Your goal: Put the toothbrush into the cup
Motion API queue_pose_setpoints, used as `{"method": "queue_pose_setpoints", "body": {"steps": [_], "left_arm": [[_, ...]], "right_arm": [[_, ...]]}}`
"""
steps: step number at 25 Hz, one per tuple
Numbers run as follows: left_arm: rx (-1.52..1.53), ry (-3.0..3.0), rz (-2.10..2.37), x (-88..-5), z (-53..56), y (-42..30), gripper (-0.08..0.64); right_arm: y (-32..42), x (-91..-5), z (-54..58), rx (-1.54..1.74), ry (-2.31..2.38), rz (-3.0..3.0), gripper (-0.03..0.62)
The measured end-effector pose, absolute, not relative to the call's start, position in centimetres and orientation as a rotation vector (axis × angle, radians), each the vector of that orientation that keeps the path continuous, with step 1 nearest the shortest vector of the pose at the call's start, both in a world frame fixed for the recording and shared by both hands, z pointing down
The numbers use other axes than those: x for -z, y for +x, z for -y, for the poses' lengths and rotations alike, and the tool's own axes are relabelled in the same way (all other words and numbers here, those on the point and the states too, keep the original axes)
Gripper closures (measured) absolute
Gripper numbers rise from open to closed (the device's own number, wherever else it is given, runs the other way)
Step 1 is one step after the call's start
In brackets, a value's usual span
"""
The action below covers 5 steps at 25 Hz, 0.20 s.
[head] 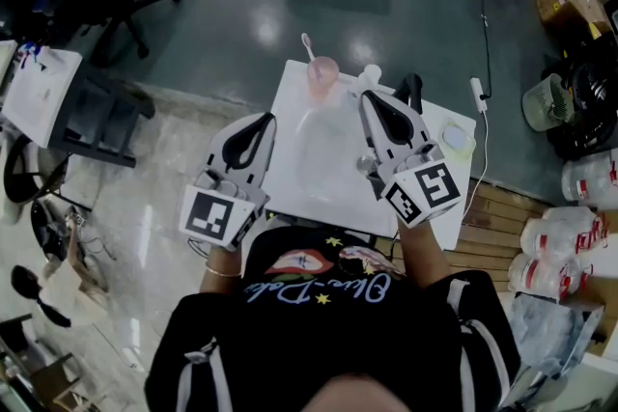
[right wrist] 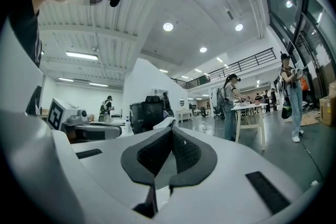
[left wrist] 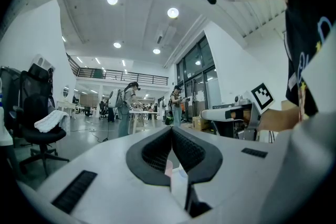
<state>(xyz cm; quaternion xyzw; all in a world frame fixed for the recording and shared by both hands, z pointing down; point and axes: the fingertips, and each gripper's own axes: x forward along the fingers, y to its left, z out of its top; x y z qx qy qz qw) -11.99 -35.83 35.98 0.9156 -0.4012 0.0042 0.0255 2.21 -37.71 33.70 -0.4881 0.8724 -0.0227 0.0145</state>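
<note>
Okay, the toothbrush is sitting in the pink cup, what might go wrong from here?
1. The pink cup stands at the far edge of the table. A nudge from the right claw, the nearer one, might push it off.
2. The toothbrush sticks out well above the rim and leans, so a bump could tip it out.
3. The right claw and the left claw are both shut and empty, so nothing steadies the cup.

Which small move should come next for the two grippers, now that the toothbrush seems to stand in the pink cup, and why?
Probably no reach at all: simply lower both grippers to rest. The toothbrush appears to stand in the pink cup at the far edge of the white table. The left gripper and the right gripper both have their jaws together with nothing between them.
</note>
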Motion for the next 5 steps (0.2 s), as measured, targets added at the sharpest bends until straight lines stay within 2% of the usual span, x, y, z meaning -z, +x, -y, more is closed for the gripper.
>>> {"method": "queue_pose_setpoints", "body": {"steps": [5], "left_arm": [[-0.017,2.827,1.239,-35.95,35.63,-11.93,0.557]], "right_arm": [[2.18,-33.31,37.58,0.06,-1.513,-2.715,0.594]]}}
